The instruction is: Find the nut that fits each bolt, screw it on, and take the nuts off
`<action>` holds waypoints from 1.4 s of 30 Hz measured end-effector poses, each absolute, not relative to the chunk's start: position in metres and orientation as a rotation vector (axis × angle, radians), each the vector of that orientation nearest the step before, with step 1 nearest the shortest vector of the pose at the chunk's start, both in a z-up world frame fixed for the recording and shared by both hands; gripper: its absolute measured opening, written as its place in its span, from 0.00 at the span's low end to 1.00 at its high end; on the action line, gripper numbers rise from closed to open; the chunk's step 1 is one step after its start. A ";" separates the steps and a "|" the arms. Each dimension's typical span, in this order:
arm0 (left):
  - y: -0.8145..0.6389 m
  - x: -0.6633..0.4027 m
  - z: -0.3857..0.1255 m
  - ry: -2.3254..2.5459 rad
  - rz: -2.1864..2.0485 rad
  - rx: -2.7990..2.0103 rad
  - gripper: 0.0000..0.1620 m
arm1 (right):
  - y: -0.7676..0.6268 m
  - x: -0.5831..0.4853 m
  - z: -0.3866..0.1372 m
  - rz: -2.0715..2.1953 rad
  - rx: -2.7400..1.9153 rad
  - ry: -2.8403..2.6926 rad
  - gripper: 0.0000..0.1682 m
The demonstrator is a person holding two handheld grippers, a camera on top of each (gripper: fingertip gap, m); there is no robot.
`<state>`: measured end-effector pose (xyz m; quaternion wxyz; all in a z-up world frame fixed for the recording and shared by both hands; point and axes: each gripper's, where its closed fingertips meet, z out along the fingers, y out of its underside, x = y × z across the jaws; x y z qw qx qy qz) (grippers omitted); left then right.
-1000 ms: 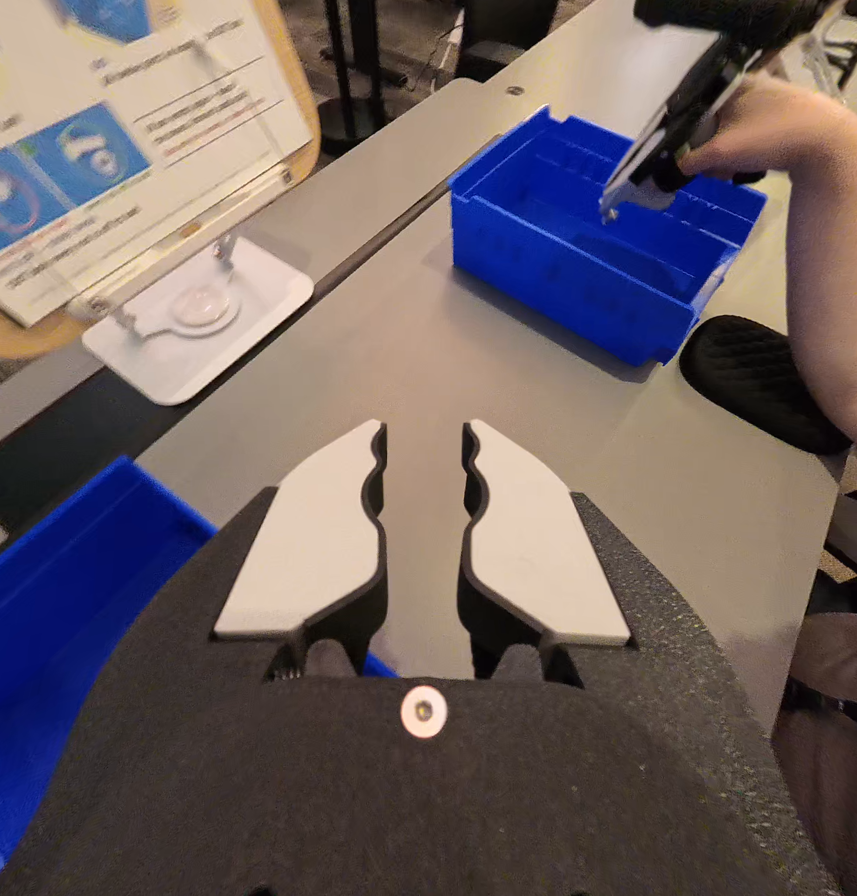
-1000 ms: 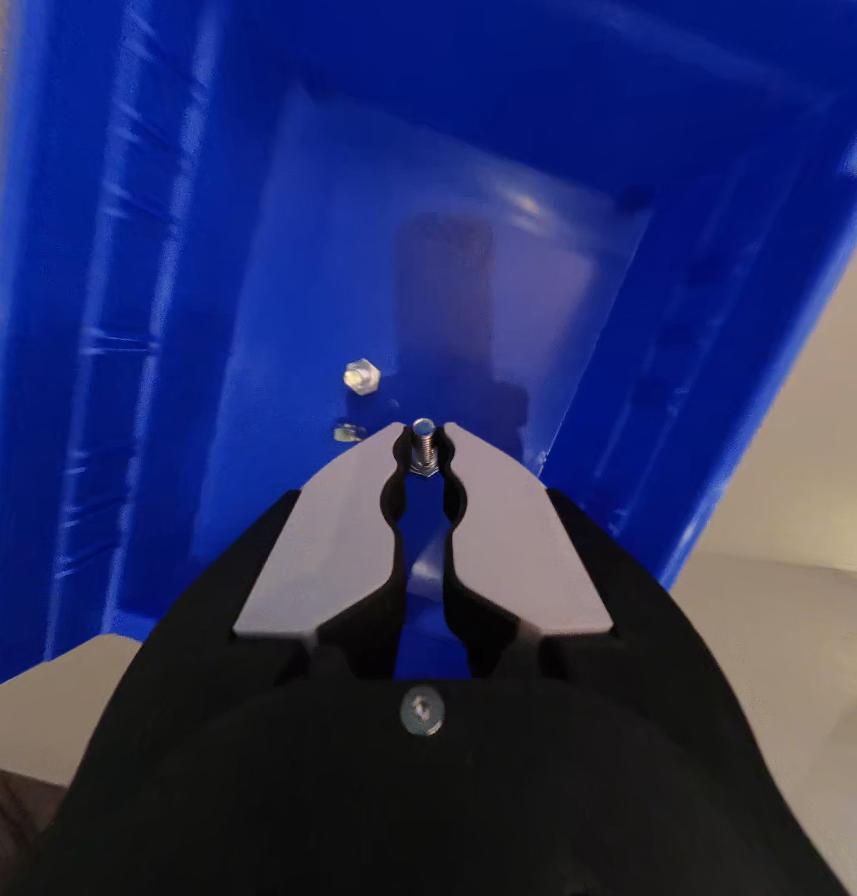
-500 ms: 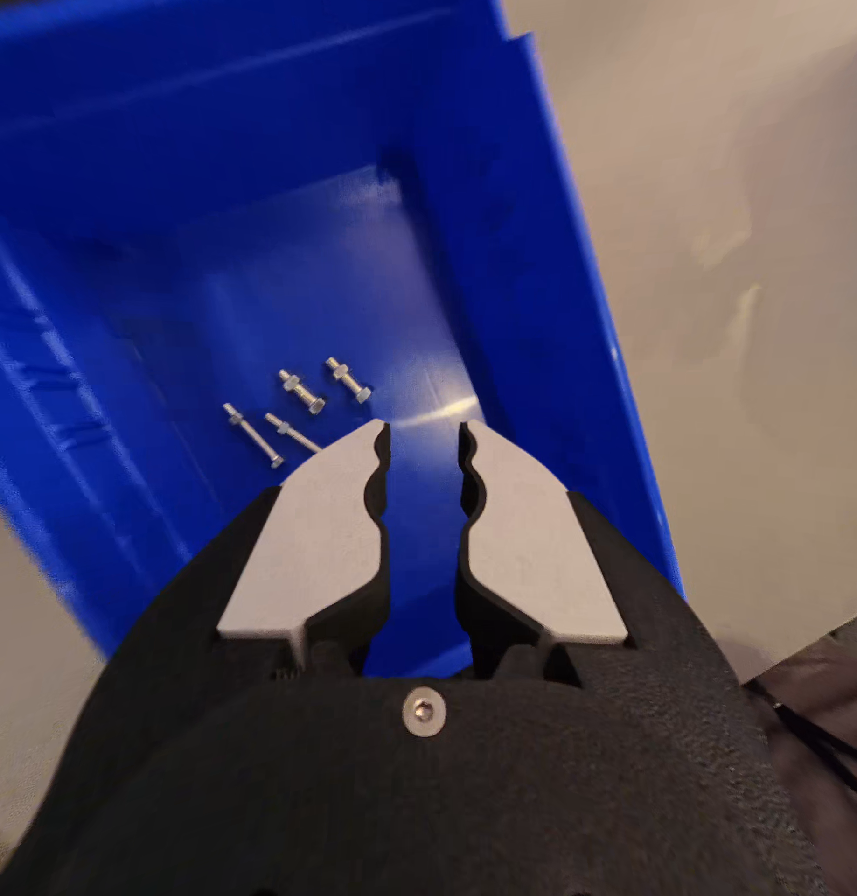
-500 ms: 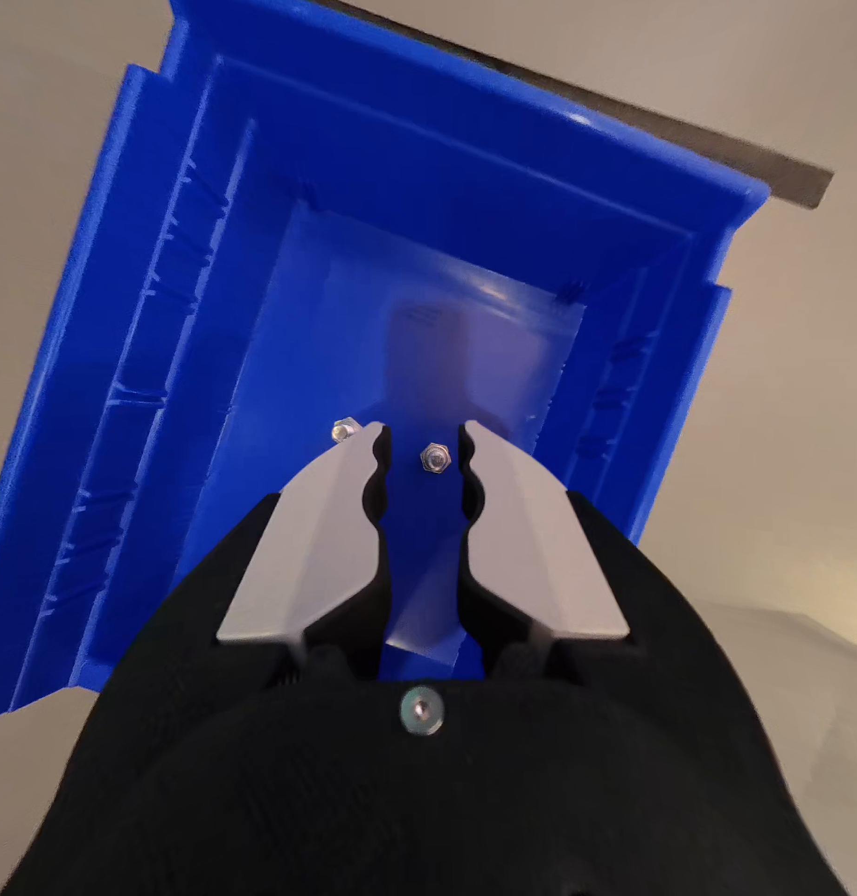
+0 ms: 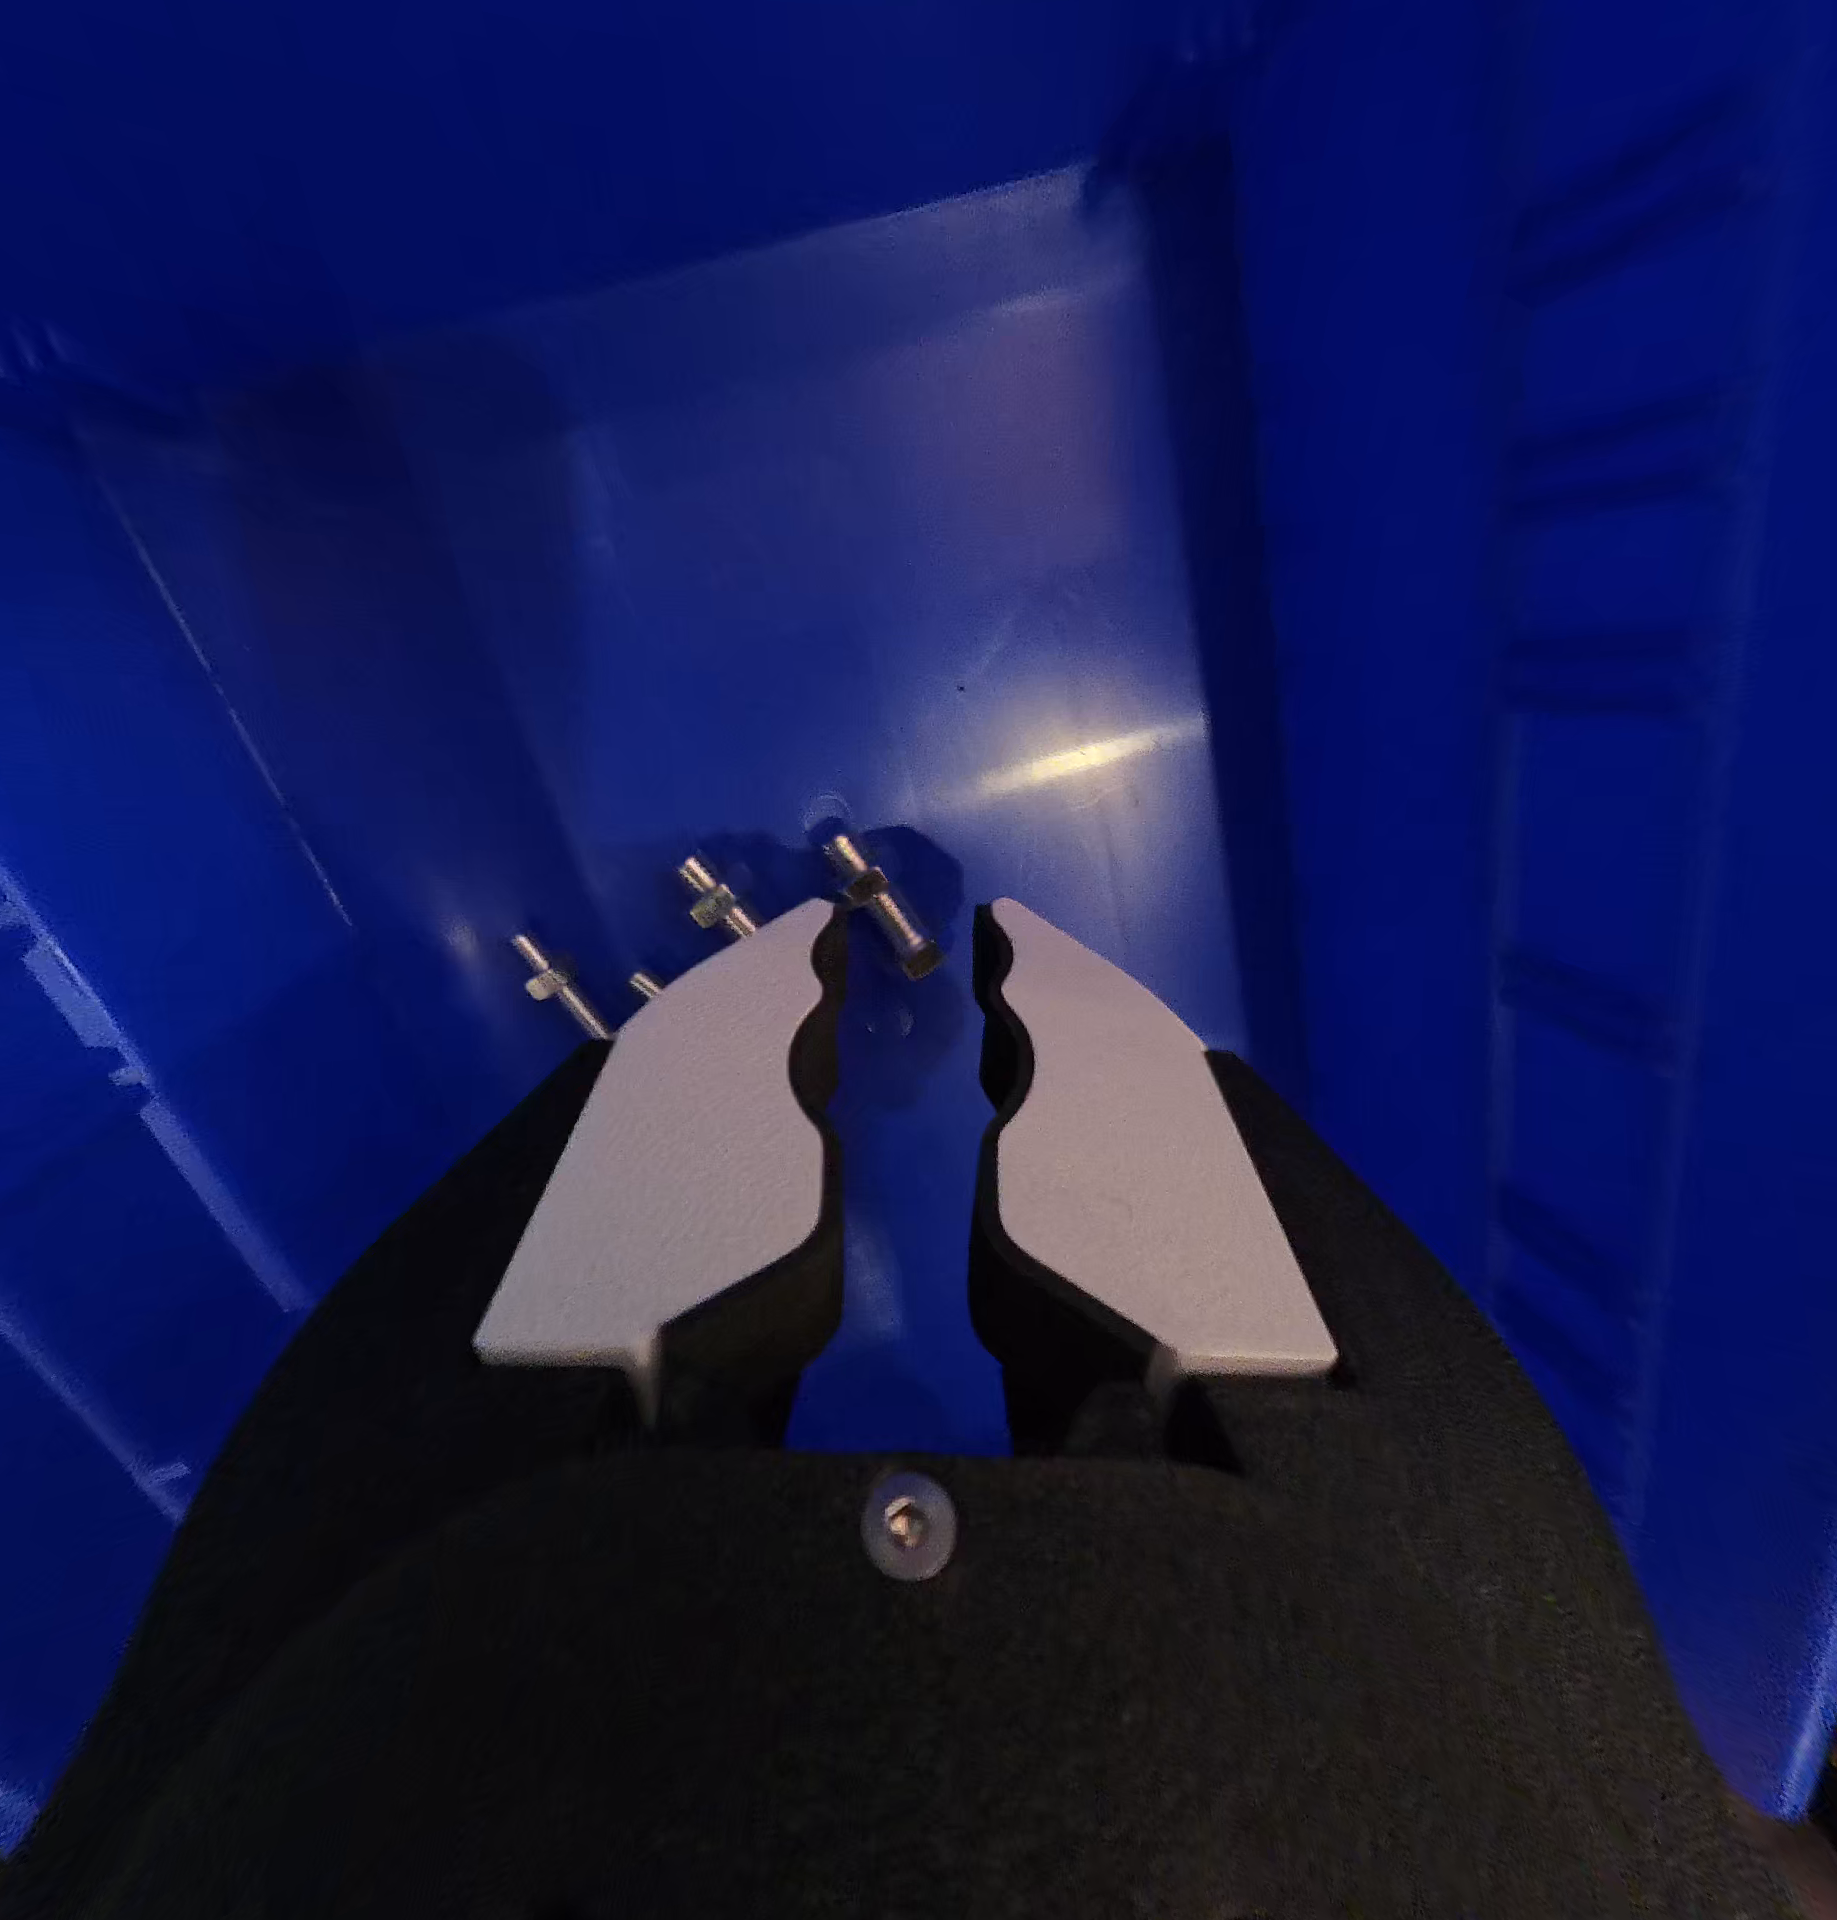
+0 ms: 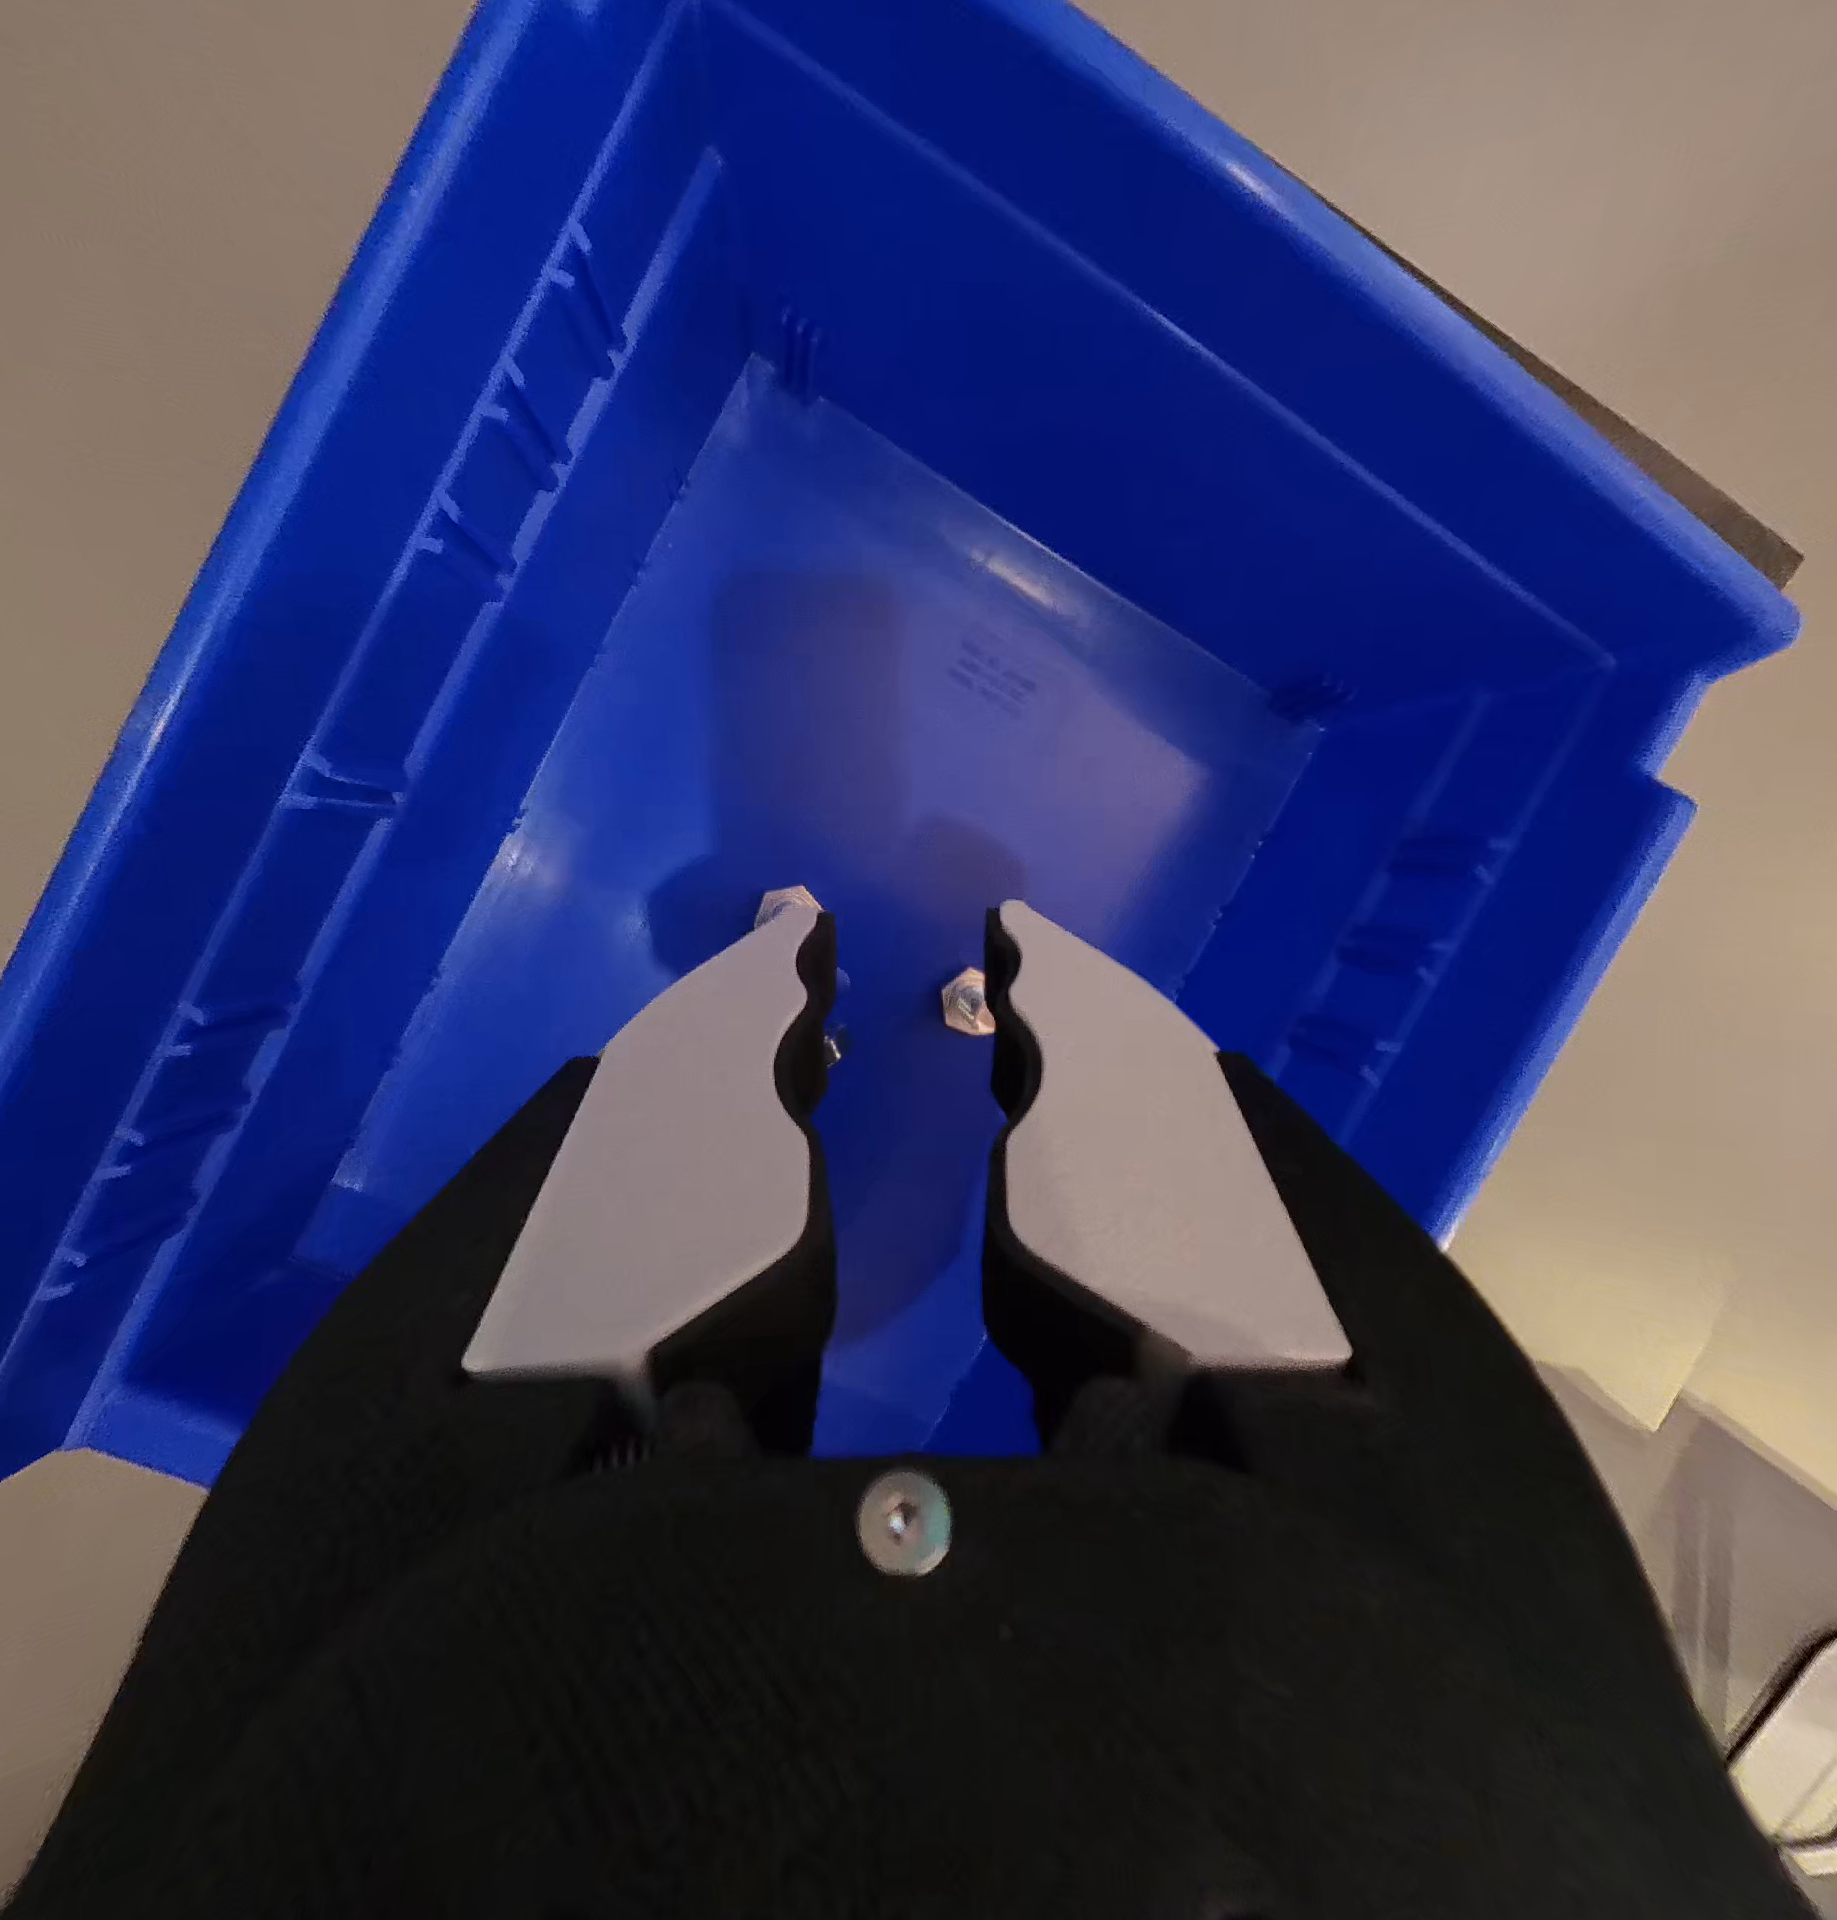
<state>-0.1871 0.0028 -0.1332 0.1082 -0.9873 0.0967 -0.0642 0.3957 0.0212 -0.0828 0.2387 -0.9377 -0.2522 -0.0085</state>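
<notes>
Both claws have shifted in the last second. Left claw (image 5: pixel 909 920) was over the desk a second ago and has now dropped deep into its bin (image 5: pixel 1413 520), nose down toward the floor of it. Right claw (image 6: pixel 909 925) was clamped on a bolt a second ago; now it's let go and pulled back up above its own bin (image 6: pixel 997 260), with the desk (image 6: pixel 166 208) showing around it.

Left claw is spread apart, nothing in it. Four bolts lie in a row on the bin floor just past its tips, each with a nut on the shaft as far as I can tell. Closest one, the right bolt (image 5: pixel 886 922), sits slantwise in the gap, its near end between the tips and the nut end right by the left finger (image 5: pixel 685 1122). The next bolt (image 5: pixel 713 902) is just left of that, partly hidden by the finger.

Right claw is also apart and empty, looking down at a nut (image 6: pixel 964 1000) beside its right tip and another bit of hardware (image 6: pixel 784 906) peeking out past the left tip. Can't tell if that's a nut or a bolt head.

What I'd worry about: the right bolt lies diagonal to the tips, so closing now could pinch it off-centre and make it pivot or squirt out. The left finger is also near enough to the next bolt to knock it. The bin floor looks slick, so anything nudged will probably slide.
</notes>
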 end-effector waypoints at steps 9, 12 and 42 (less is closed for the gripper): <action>0.007 -0.194 -0.149 0.267 -0.092 -2.948 0.10 | 0.034 0.390 -0.053 -0.083 -2.402 -0.695 0.15; 0.008 -0.194 -0.149 0.251 -0.088 -2.943 0.10 | 0.034 0.390 -0.041 -0.086 -2.355 -0.681 0.14; -0.147 0.105 0.090 1.398 -0.965 -1.357 0.09 | -0.155 0.110 0.108 0.576 -0.829 -1.410 0.23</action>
